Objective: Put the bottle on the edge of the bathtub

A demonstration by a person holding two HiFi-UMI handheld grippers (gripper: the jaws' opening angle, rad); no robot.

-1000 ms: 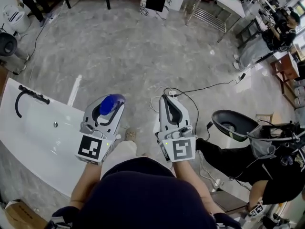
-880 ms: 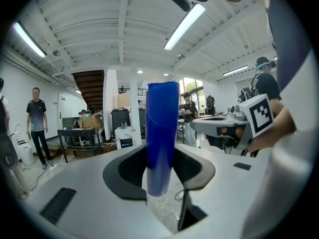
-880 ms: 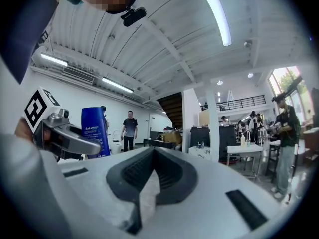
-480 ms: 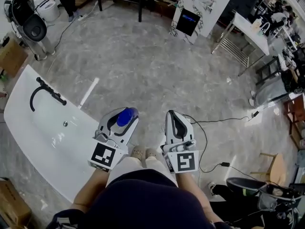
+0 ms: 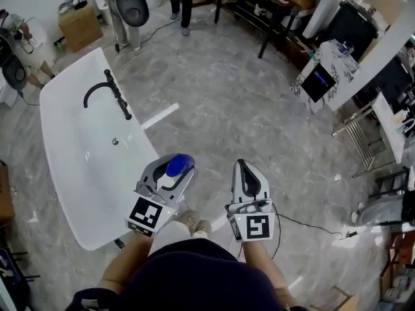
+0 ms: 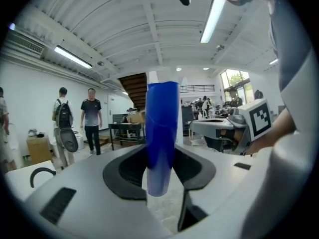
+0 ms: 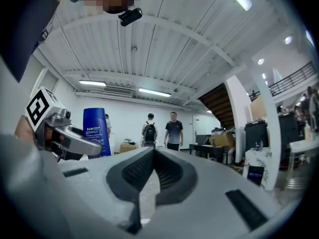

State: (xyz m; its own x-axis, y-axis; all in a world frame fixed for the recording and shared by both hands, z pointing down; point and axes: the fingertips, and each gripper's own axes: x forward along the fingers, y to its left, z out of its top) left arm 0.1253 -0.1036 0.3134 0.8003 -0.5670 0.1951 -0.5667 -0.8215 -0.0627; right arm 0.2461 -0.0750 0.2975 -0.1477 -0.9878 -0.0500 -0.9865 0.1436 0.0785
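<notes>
Grey marble floor (image 5: 227, 102) lies below you. Your left gripper (image 5: 172, 168) clamps the blue bottle (image 6: 161, 133) upright. From above only the bottle's top shows, the jaws hiding the rest. Your right gripper (image 5: 244, 171) is closed on nothing. The bottle is held beside the white bathtub (image 5: 65, 148), whose near rim the left gripper partly covers.

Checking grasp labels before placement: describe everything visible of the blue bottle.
The bottle is tall and deep blue, plastic by its look, with a flattened body. It shows narrow in the left gripper view, and wider, with white print, in the right gripper view. It stands upright, clamped low on its body between the left gripper's jaws, its base poking out below them. It hangs over the floor close beside the bathtub, not on its edge, touching nothing else.
</notes>
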